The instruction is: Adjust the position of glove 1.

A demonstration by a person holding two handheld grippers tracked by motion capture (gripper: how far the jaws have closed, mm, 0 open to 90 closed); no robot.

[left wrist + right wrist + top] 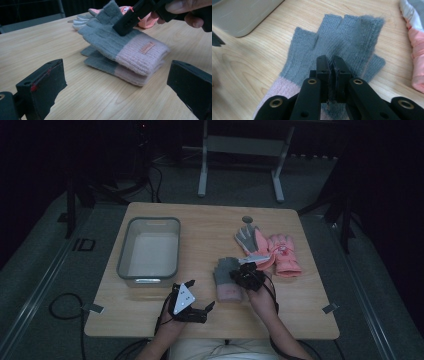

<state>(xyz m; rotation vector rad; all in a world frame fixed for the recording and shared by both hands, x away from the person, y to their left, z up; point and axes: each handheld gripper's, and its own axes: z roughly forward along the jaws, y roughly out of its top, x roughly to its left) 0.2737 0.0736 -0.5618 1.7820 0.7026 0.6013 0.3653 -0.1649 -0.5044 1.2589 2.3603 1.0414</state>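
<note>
A fingerless knit glove (226, 270) with grey fingers and a pink cuff lies stacked on its twin (100, 63) near the table's front middle. My right gripper (236, 275) comes at it from the right. In the right gripper view the right gripper (333, 60) has its jaws pressed together over the grey part (347, 32), with grey fibres pinched between them. The left gripper view has the top glove (117, 42) with its finger end tilted up under the right gripper (122, 28). My left gripper (207, 312) rests open near the front edge, and its jaws (116, 95) frame the stacked gloves from a distance.
A grey plastic bin (150, 220) stands at the left of the wooden table (210, 227). A grey-and-white glove (246, 237) and coral pink gloves (286, 255) lie at the right rear. Cables trail off the front edge. A metal stand (202, 165) rises beyond the table.
</note>
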